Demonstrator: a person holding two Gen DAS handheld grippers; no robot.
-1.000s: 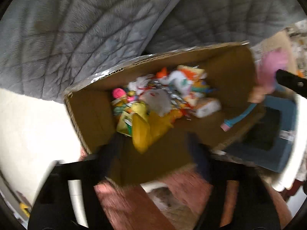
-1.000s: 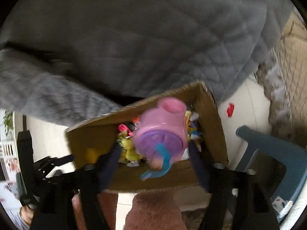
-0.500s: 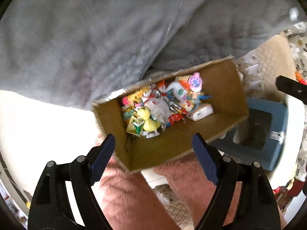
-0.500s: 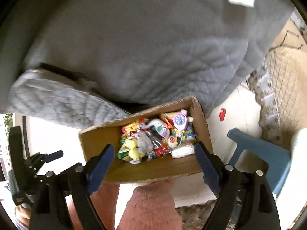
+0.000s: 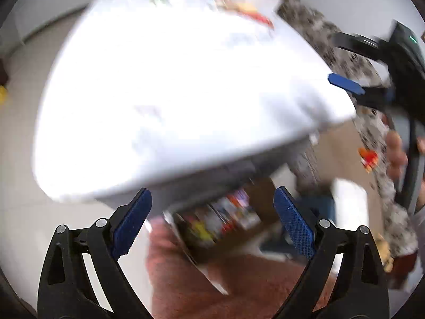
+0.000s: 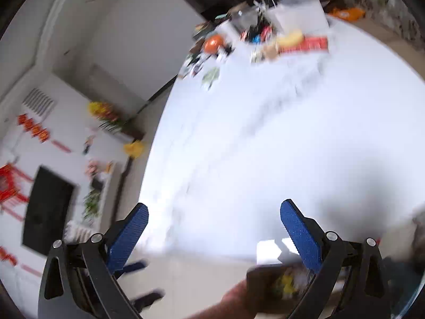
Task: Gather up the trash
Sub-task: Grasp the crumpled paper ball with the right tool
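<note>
Cardboard box (image 5: 255,202), brown, open-topped, sits low beneath white table edge; motion-blurred. Contents: mixed colourful trash (image 5: 225,218), yellow and red pieces visible. More litter (image 6: 265,40) clustered at table's far end.

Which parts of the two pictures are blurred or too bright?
Left wrist view: the white table is overexposed and smeared, the cardboard box streaked. Right wrist view: the table glares, the clutter is blurred.
</note>
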